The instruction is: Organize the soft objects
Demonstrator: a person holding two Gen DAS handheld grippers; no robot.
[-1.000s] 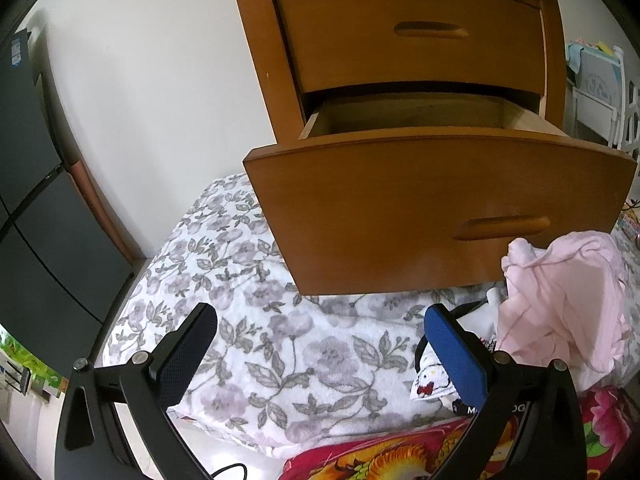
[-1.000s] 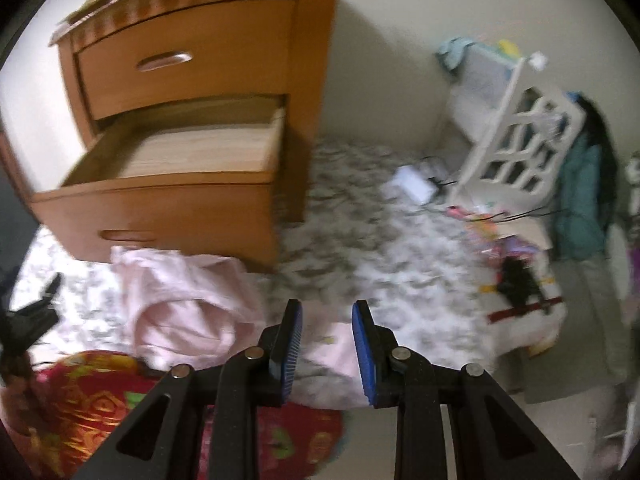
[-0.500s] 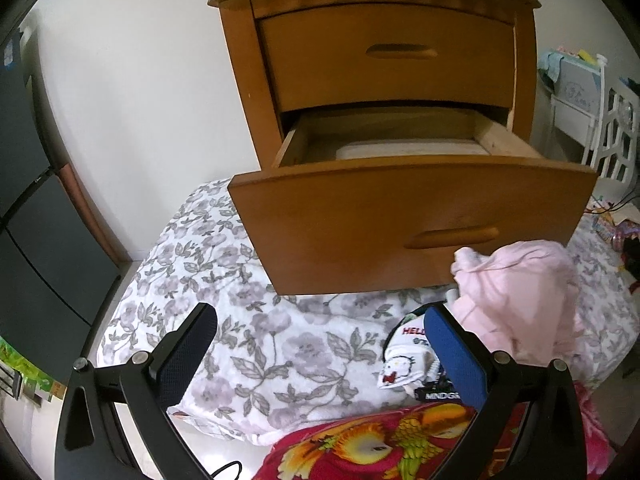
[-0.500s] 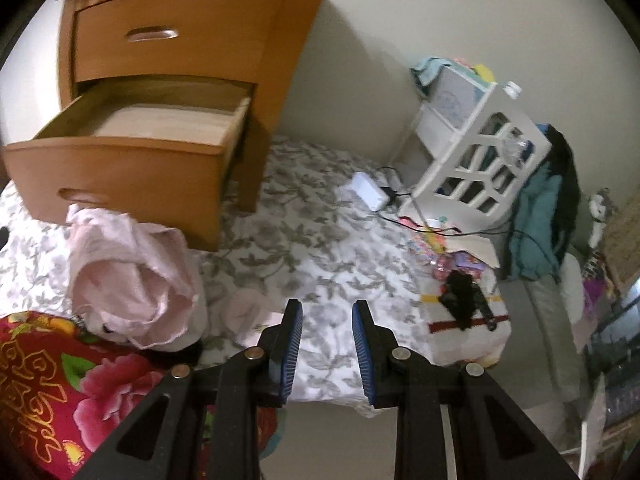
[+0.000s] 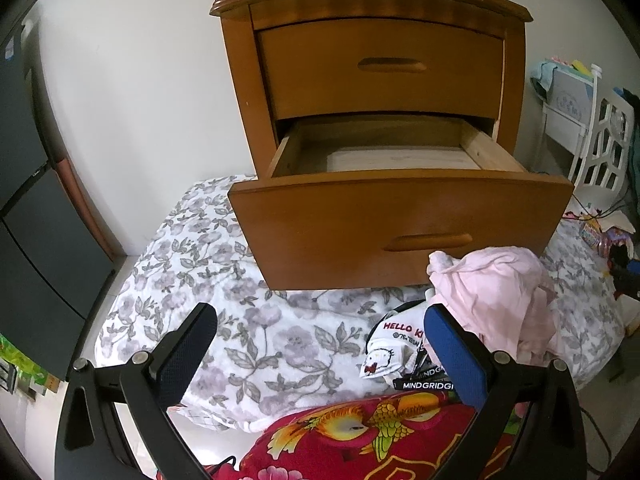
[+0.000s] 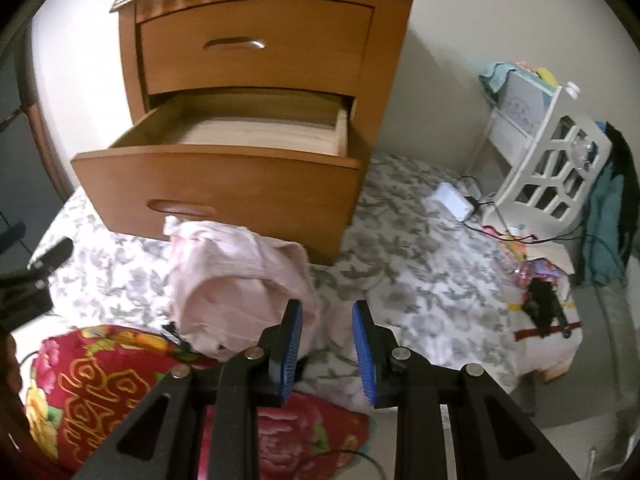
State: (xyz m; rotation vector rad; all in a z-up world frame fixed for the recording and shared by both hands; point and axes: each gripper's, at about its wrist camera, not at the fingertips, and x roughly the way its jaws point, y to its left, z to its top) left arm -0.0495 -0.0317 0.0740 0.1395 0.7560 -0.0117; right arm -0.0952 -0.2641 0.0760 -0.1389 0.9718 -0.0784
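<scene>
A crumpled pink garment lies on the floral bedsheet in front of the wooden nightstand. The nightstand's lower drawer is pulled out and looks bare inside. A white Hello Kitty cloth sits beside the pink one. A red flowered cushion lies nearest me. My left gripper hangs wide open above the sheet, left of the clothes. My right gripper hovers just right of the pink garment, its pads a narrow gap apart with nothing between them.
A dark cabinet stands at the left wall. To the right are a white lattice shelf, a white power adapter with cables, a black item on a striped cloth and hanging teal clothing.
My left gripper has drawn back and up, so the whole nightstand and the drawer's inside now show. The right gripper swung right, then back toward the pink garment. Both jaws kept their width.
</scene>
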